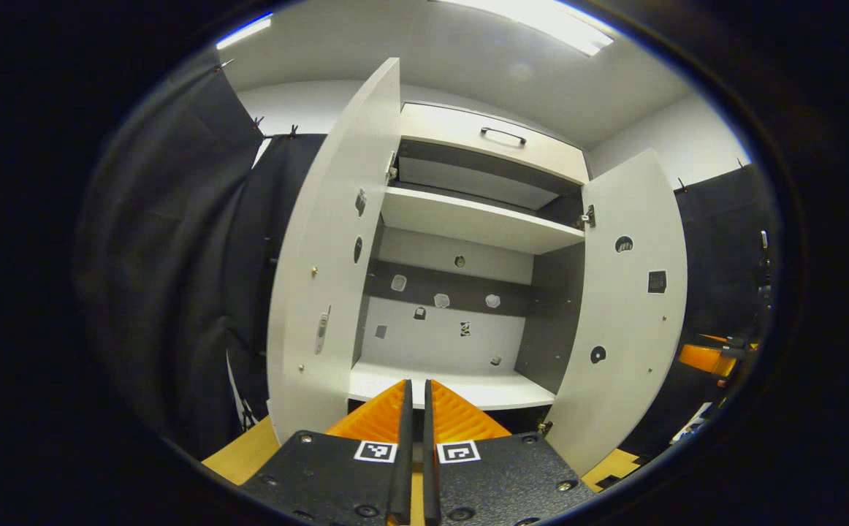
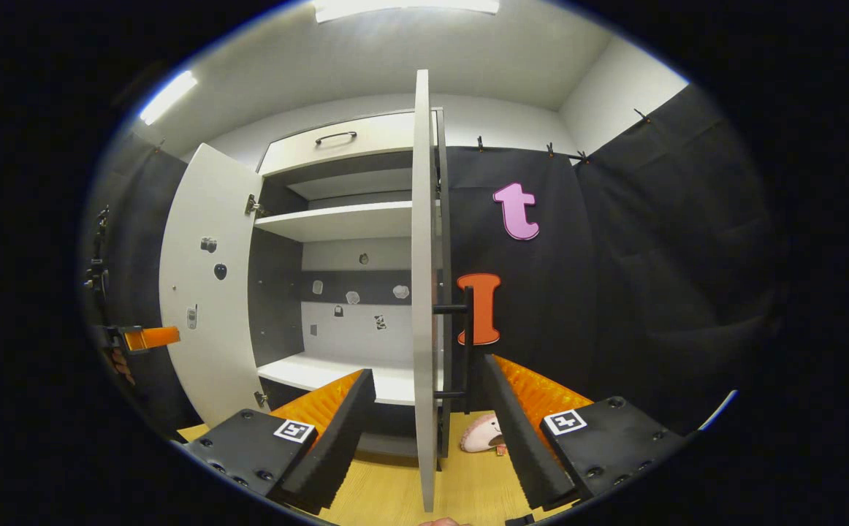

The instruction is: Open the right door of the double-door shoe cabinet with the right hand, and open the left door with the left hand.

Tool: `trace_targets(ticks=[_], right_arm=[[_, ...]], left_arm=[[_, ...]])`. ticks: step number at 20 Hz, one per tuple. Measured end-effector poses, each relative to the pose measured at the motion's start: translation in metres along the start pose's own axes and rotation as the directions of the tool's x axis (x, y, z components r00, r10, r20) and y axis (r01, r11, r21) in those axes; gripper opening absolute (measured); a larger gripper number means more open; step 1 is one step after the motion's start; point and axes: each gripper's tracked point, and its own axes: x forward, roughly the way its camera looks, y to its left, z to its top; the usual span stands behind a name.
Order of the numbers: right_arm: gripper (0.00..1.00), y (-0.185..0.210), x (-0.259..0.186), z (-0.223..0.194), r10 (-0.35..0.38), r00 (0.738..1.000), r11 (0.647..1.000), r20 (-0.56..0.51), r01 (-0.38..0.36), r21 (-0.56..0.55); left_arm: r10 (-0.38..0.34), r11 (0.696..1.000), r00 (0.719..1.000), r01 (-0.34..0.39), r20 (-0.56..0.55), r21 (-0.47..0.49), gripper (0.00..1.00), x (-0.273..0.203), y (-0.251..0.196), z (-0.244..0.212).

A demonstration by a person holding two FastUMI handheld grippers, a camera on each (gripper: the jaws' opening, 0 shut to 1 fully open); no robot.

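1. My left gripper [image 1: 417, 391] has its jaws pressed together with only a thin slit between them, and they pinch nothing; they point straight into the open shoe cabinet [image 1: 468, 219].
2. In the left gripper view, the left door [image 1: 337, 241] stands swung out to the left and the right door [image 1: 625, 307] swung out to the right, both showing their inner faces with small fittings on them.
3. Between the doors I see a white shelf [image 1: 476, 223] across the upper part, a white floor board [image 1: 461, 387] below, and a dark band across the back wall with small pale marks.
4. Above the doors sits a drawer front with a dark handle [image 1: 503, 134].
5. My right gripper [image 2: 428, 394] has its jaws spread wide, one finger on each side of the right door [image 2: 422, 292], which I see edge-on between them.
6. Neither of my right fingers touches that door; its dark bar handle [image 2: 467, 343] stands just ahead of my right-hand finger [image 2: 519, 416].
7. In the right gripper view, the left door [image 2: 209, 292] hangs open at the far side, with the other gripper [image 2: 148, 337] beside its edge.
8. A small pale object [image 2: 481, 435] lies on the wooden floor [image 2: 388, 489] near the foot of the right door.
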Motion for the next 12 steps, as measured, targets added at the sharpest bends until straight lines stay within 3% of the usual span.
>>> trace_targets(ticks=[4,7,9,10,12], right_arm=[[0.98,0.002,-0.002,0.001,0.022,0.999,0.999,0.029,-0.021,-0.026],[0.94,-0.001,0.0,0.0,0.011,1.0,1.0,0.025,-0.011,-0.019],[0.94,-0.004,0.002,-0.001,0.005,1.0,1.0,0.023,-0.005,-0.006],[0.98,-0.006,0.003,-0.002,0.001,1.0,1.0,0.02,-0.001,-0.003],[0.94,-0.008,0.005,-0.003,-0.006,1.0,1.0,0.017,0.006,-0.002]], left_arm=[[0.039,0.998,0.999,-0.04,0.014,0.051,0.08,0.008,-0.009,-0.003],[0.018,1.0,1.0,-0.018,0.021,0.022,0.14,0.009,-0.019,-0.003],[0.026,1.0,0.999,-0.027,0.024,0.014,0.34,0.012,-0.015,-0.002],[0.033,0.999,0.999,-0.033,0.031,0.016,0.49,0.011,-0.013,0.0],[0.036,0.999,0.998,-0.037,0.043,0.026,0.62,0.01,-0.011,0.003]])
